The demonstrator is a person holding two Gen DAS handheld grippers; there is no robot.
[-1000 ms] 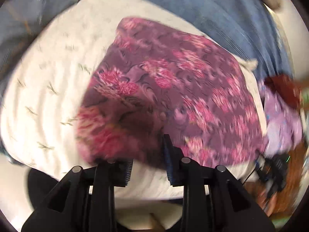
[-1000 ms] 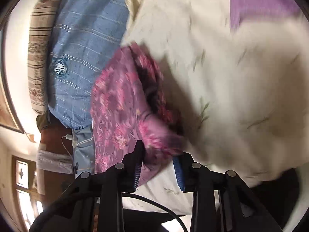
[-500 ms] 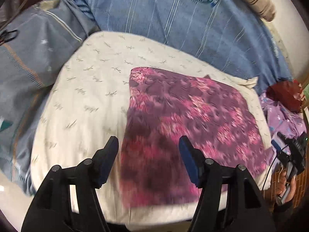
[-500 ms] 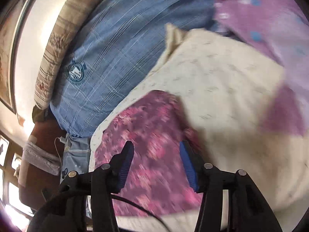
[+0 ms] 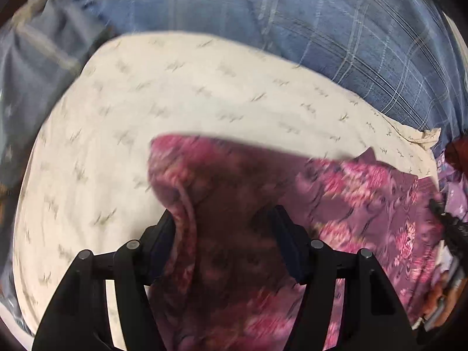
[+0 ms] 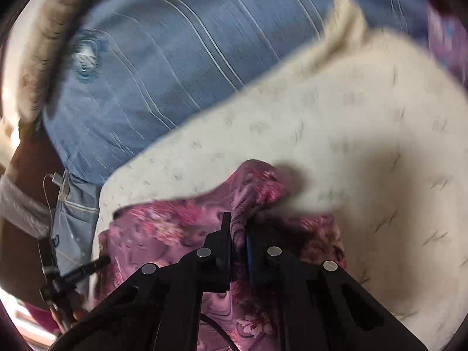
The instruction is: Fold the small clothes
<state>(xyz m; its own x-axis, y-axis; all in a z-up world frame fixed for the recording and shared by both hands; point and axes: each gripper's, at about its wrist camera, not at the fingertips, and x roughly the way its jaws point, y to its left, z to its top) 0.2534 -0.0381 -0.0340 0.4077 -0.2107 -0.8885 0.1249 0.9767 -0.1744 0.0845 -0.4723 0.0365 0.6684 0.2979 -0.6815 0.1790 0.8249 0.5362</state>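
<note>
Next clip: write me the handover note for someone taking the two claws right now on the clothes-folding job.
Right claw: jaws closing, a raised fold of the purple floral garment pinched between them.
Left claw: jaws apart, garment cloth draped between them, pads not visibly pressing it.
Garment lies on the cream pillow, which sits on the blue bedding; more purple clothes sit at the right edge.
Done: garment partly bunched and lifted at one edge.
Left: carry the fold over, flatten it, finish folding; frames are blurred, so fold count is unclear.
</note>
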